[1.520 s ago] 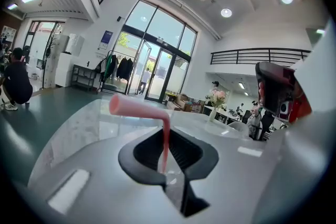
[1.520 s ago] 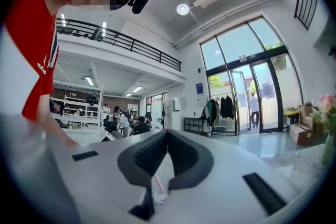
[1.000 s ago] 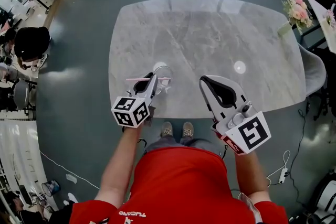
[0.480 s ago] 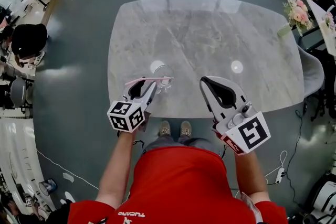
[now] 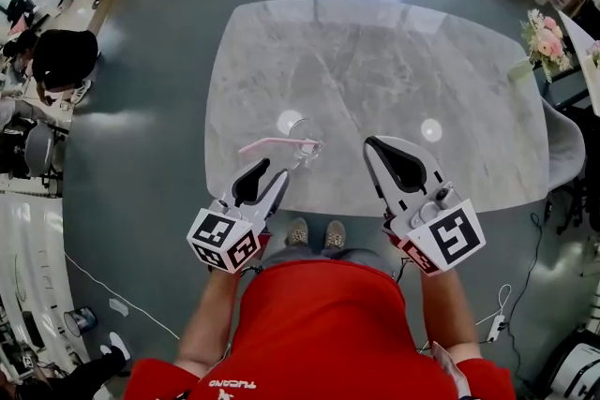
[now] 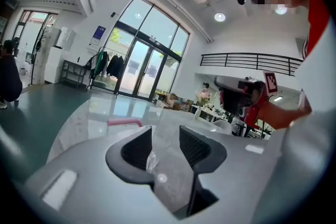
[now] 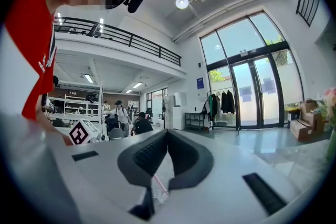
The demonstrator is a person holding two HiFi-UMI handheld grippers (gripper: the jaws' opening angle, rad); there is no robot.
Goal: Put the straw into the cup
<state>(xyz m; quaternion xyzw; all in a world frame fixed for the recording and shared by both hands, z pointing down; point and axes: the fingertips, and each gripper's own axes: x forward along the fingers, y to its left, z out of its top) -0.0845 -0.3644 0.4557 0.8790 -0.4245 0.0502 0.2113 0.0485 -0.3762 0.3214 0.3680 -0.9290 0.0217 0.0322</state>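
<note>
A clear cup [image 5: 306, 145] stands near the front edge of the grey marble table [image 5: 375, 61]. A pink straw [image 5: 272, 145] sits in it, its bent top pointing left. My left gripper [image 5: 272, 171] hangs just short of the cup on the near side. Its jaws are opening and nothing is between the pads. In the left gripper view the straw's top [image 6: 124, 123] and the cup [image 6: 151, 159] show beyond the open left gripper [image 6: 165, 136]. My right gripper [image 5: 377, 147] hovers to the cup's right, shut and empty. The right gripper view shows the right gripper [image 7: 164, 134] with the cup [image 7: 157, 189] below it.
A vase of flowers [image 5: 542, 37] stands beyond the table's far right corner. At the far left a person [image 5: 58, 59] sits among equipment. Two bright light reflections [image 5: 431, 129] lie on the tabletop. The person's shoes [image 5: 314, 231] show under the front edge.
My left gripper has opened, let go of the straw and drawn back toward the body. The straw stays in the cup. The right gripper has not moved.
</note>
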